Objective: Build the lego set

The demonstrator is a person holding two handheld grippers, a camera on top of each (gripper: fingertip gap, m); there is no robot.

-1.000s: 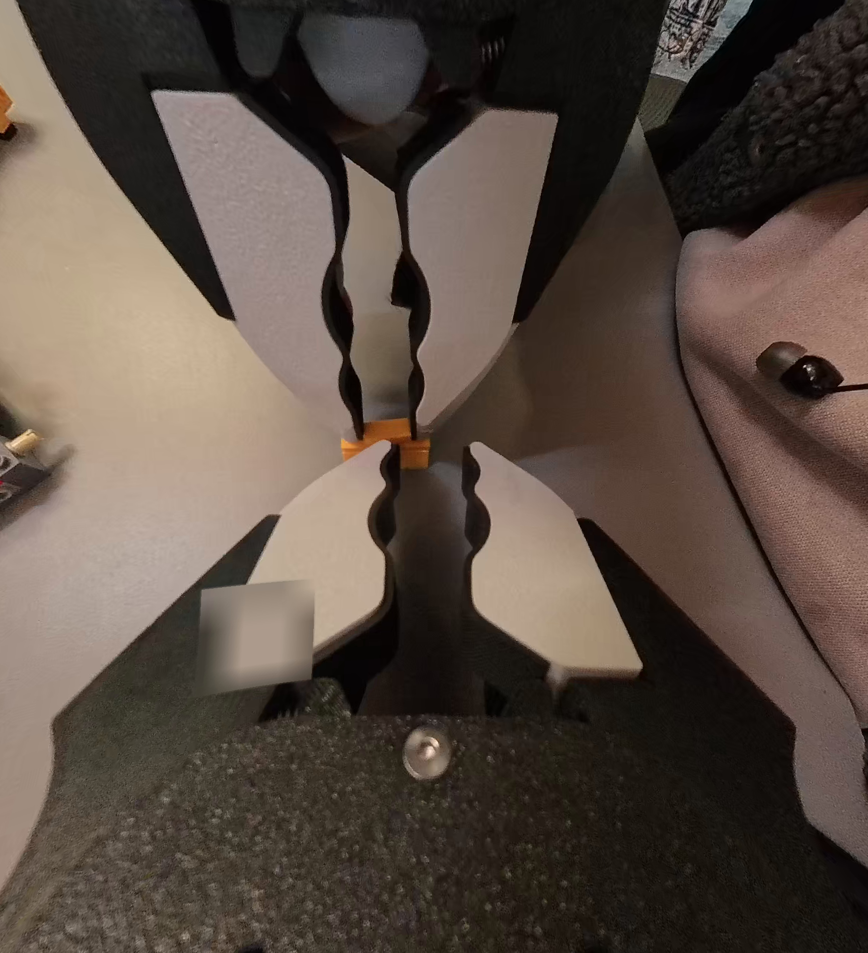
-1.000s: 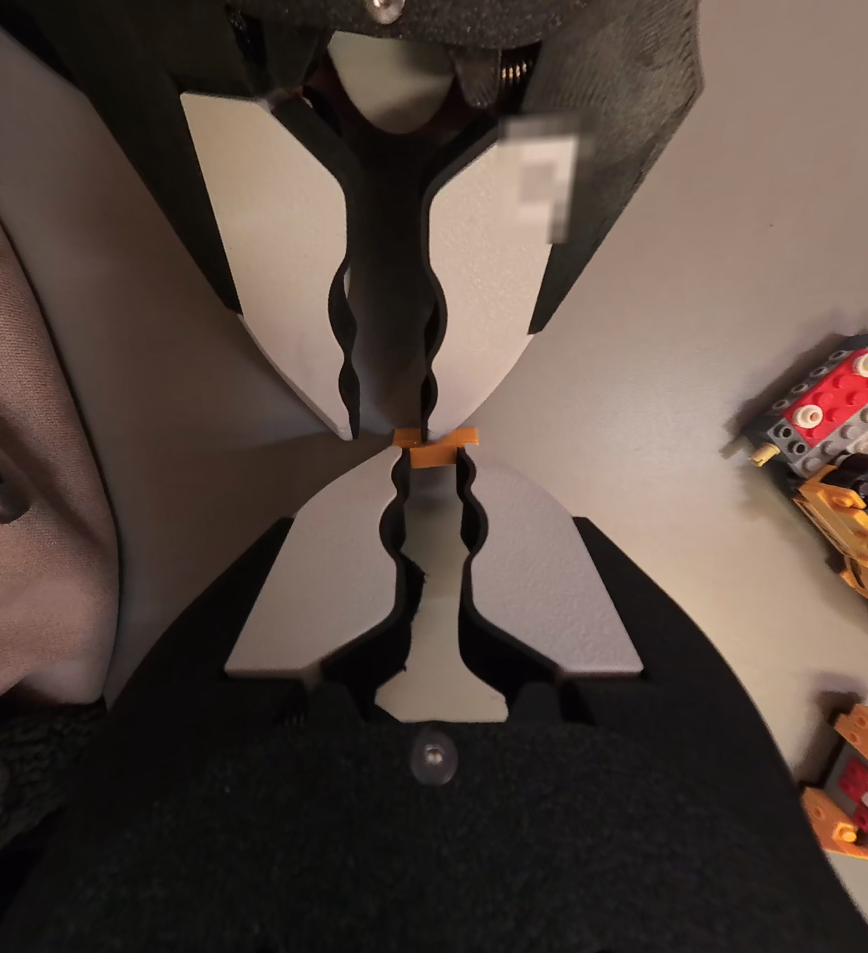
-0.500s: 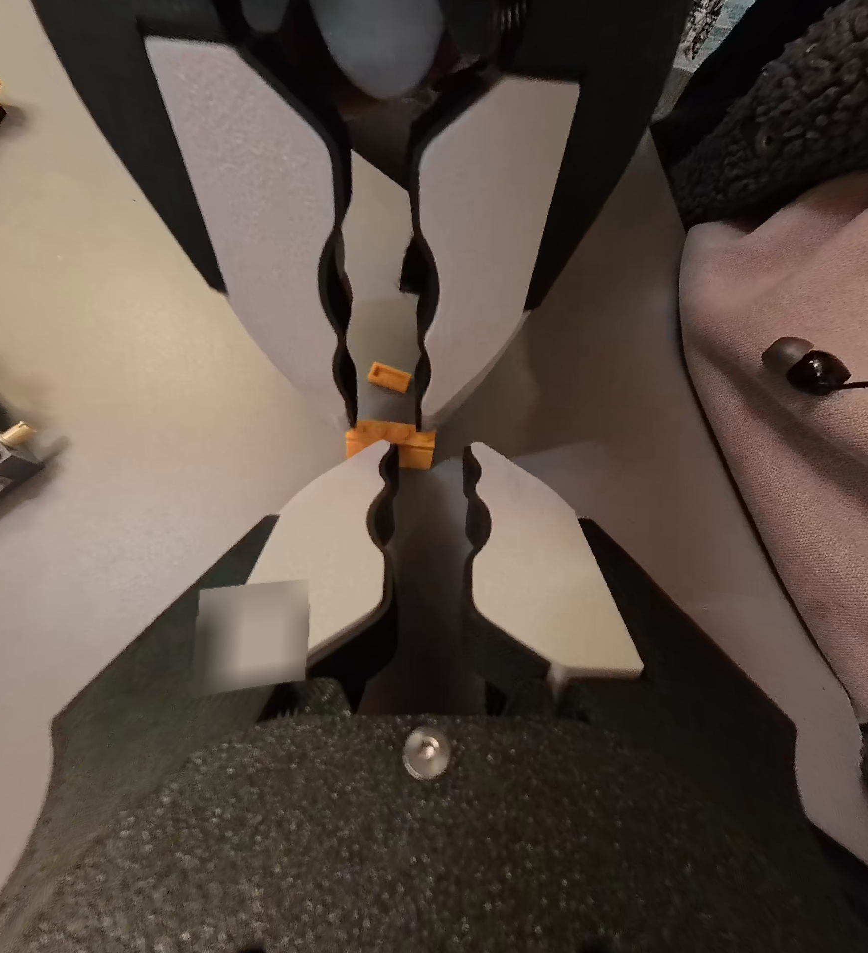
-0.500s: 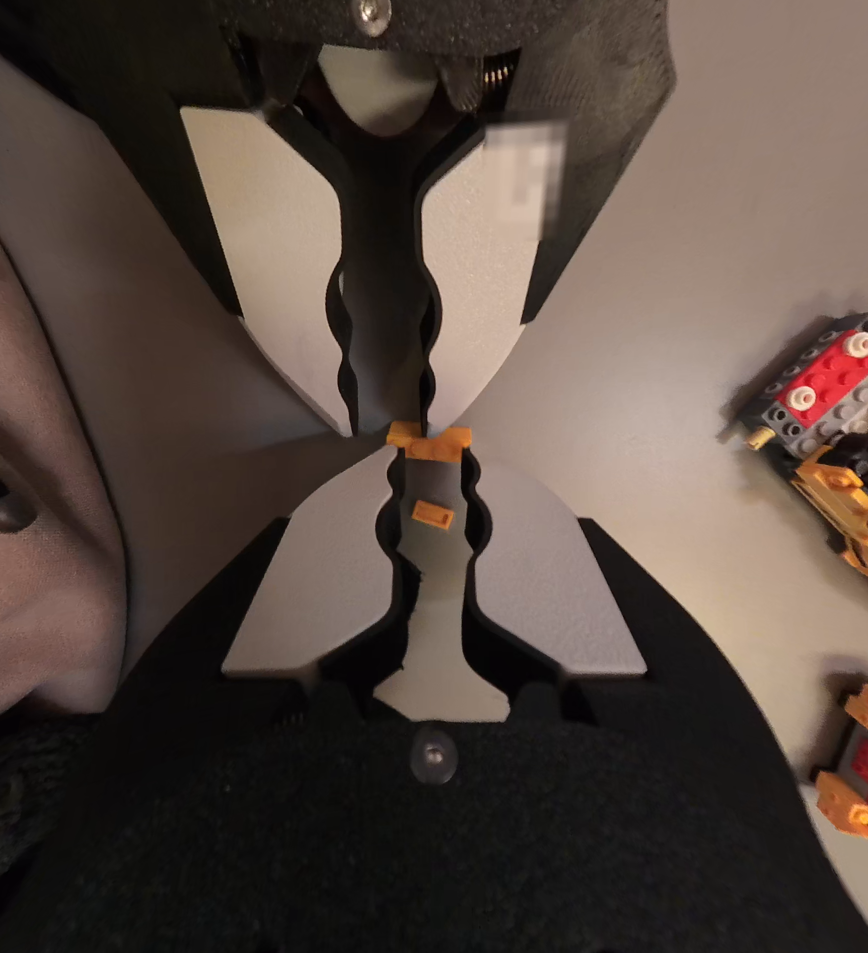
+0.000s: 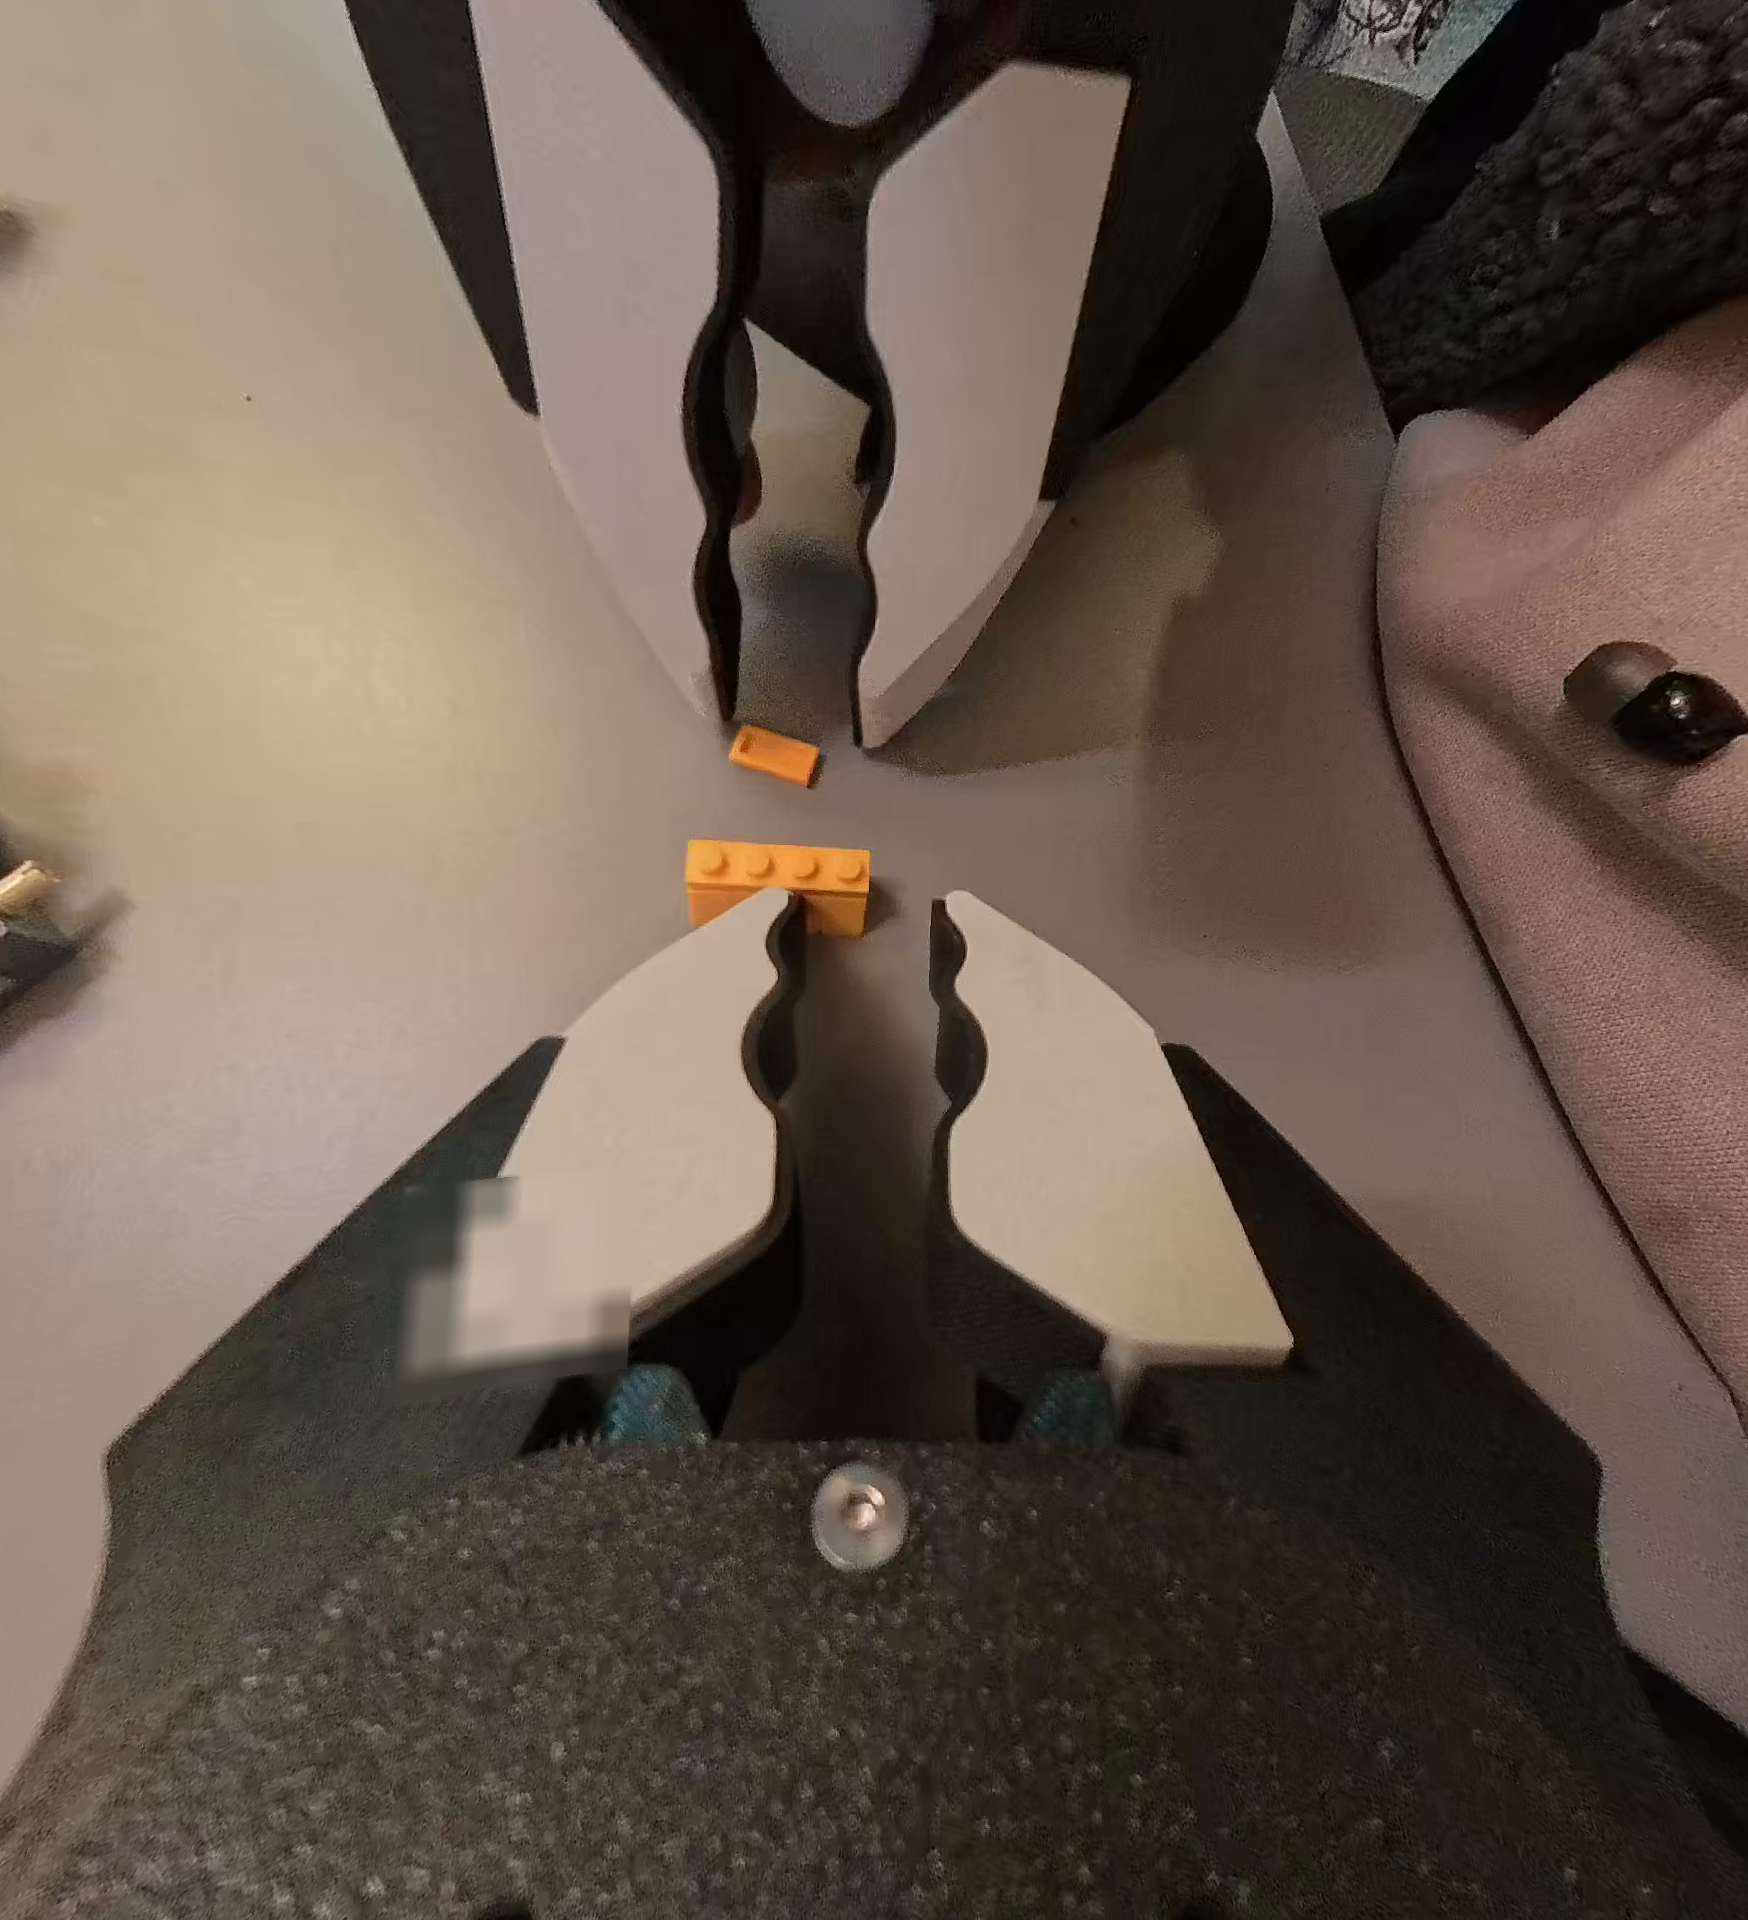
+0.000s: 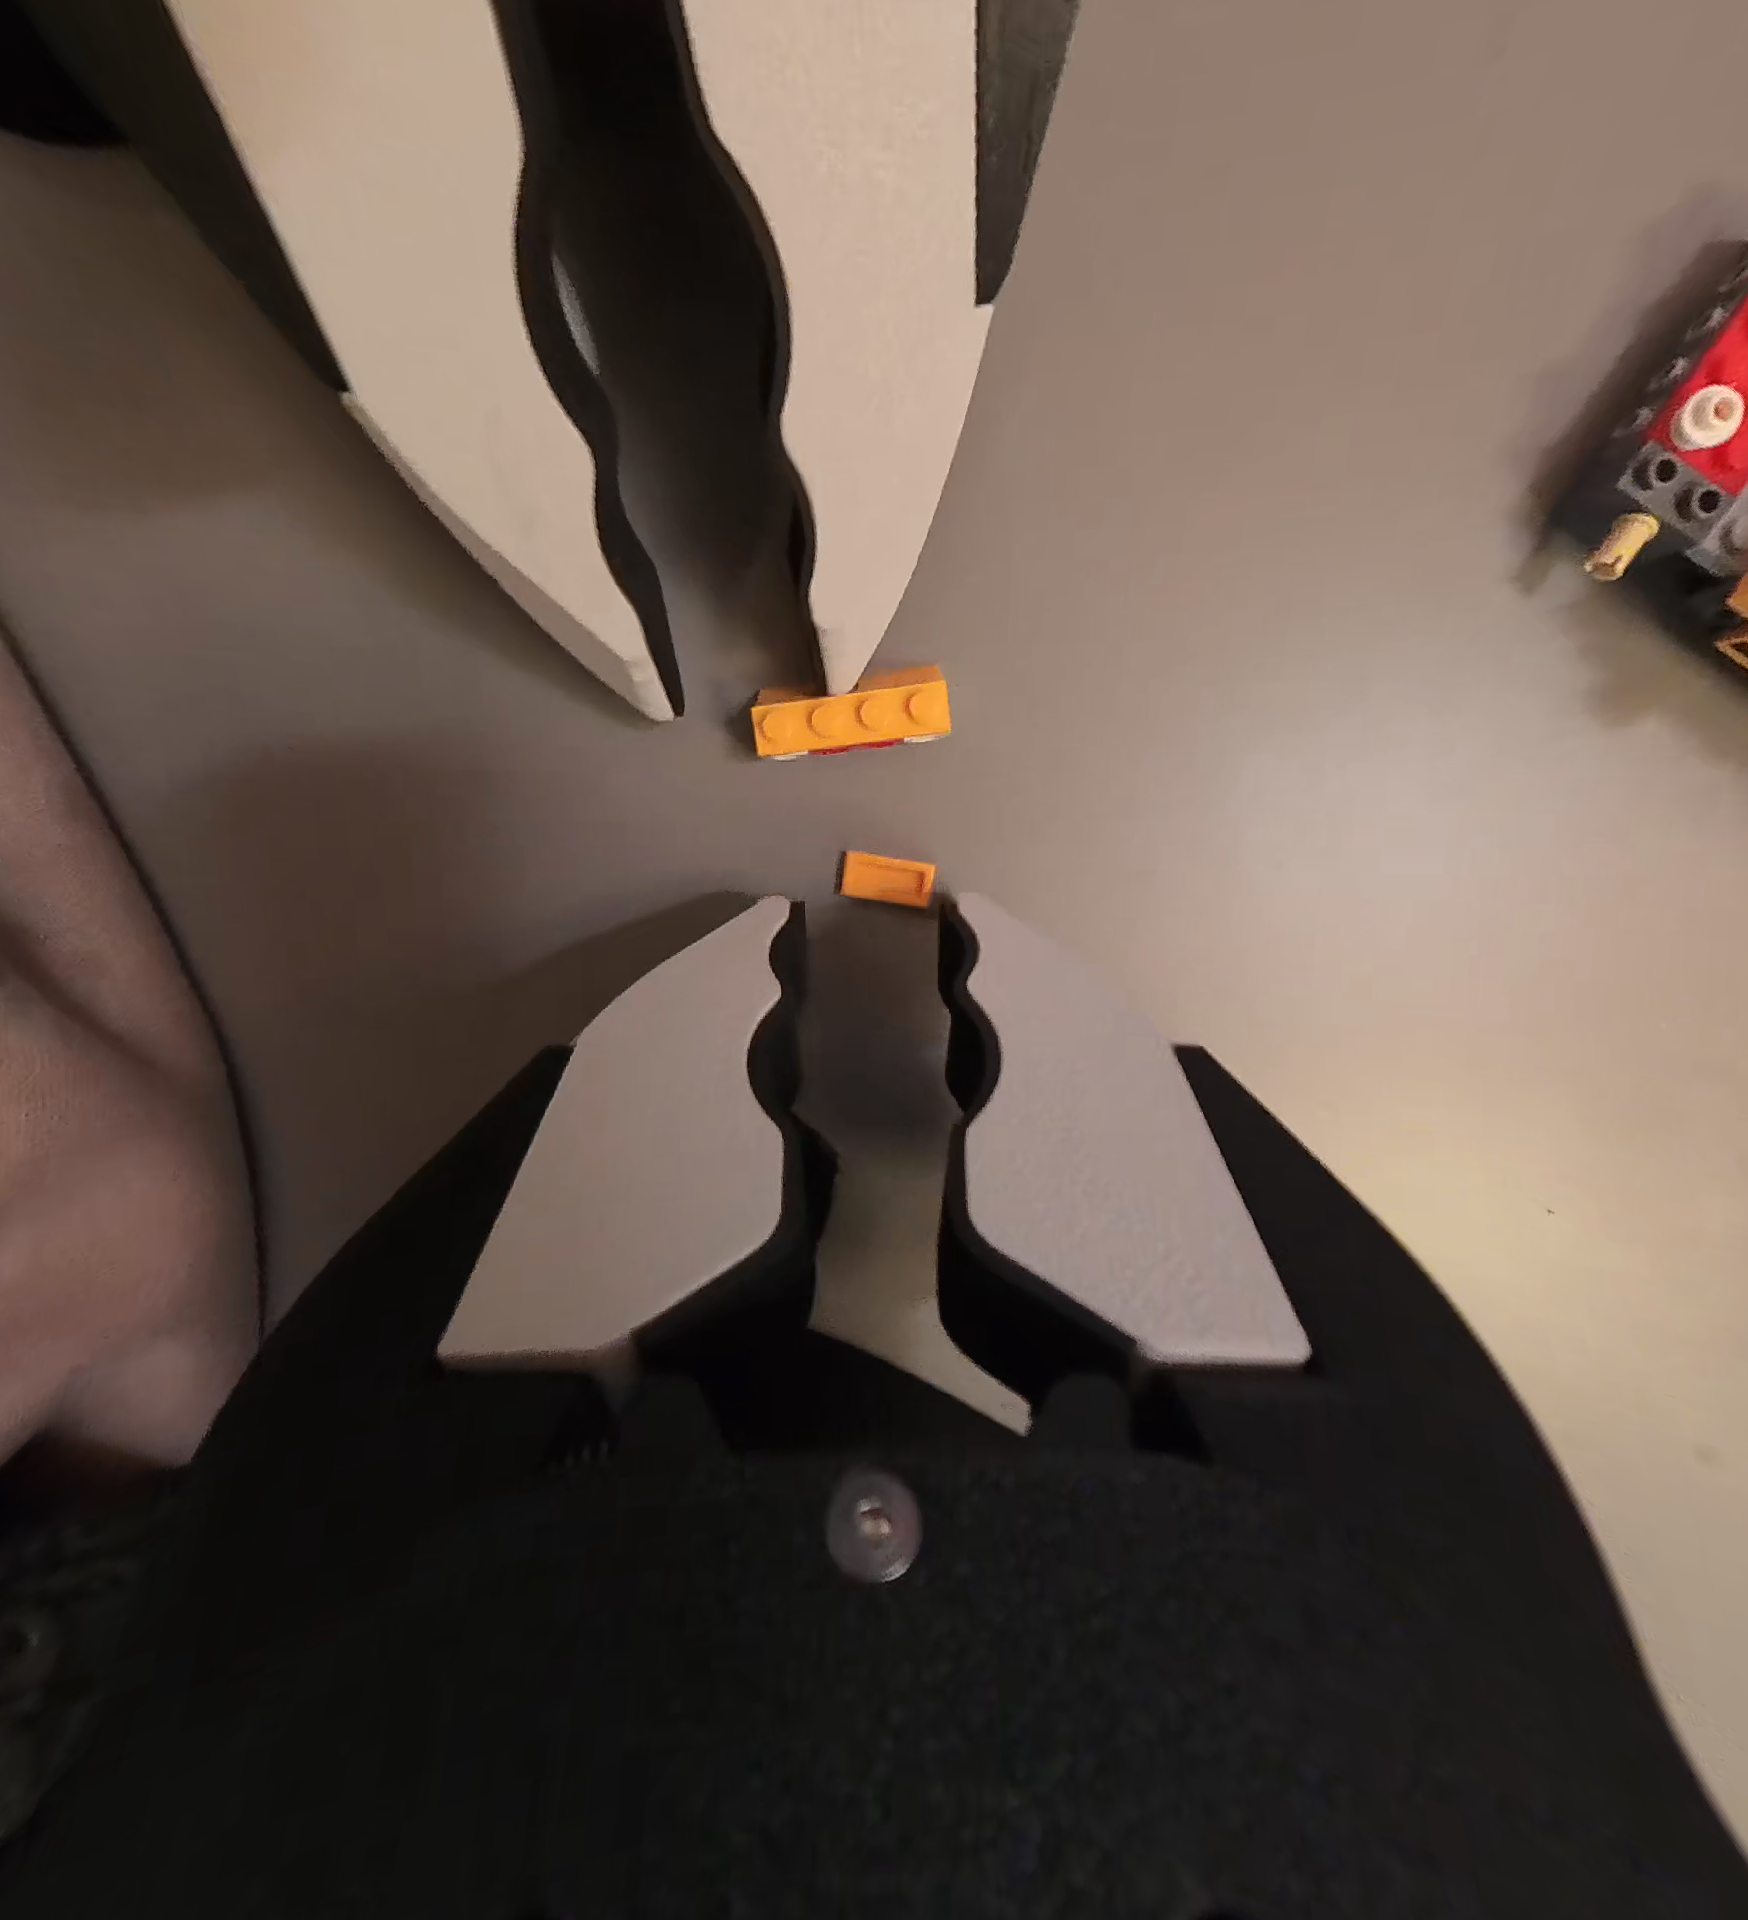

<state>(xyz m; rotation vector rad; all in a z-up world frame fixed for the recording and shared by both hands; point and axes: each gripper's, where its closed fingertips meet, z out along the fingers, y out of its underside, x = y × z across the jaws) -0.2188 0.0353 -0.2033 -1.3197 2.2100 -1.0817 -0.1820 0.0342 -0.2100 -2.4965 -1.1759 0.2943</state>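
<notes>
- An orange four-stud brick (image 5: 776, 868) lies on the grey table (image 5: 278, 623), studs up, between the two sets of fingertips; in the right wrist view its underside shows a strip of red.
- A small orange tile (image 5: 773, 755), smooth side not showing, lies flat on the table just beyond the brick, apart from it.
- The left gripper (image 5: 865, 914) has its jaws spread with a clear gap; its left fingertip overlaps the near edge of the brick, but nothing is pinched between the jaws.
- The right gripper (image 6: 870, 909) is likewise spread and holds nothing; the tile (image 6: 888, 878) sits just off its tips, nearer the right finger.
- The two grippers face each other tip to tip, with both orange pieces in the space between.
- A partly built model (image 6: 1743, 436) of grey, red and orange bricks stands well off to the side on the table.
- A person's pinkish-grey garment (image 5: 1628, 935) with a dark fleecy sleeve lies along the table edge.
</notes>
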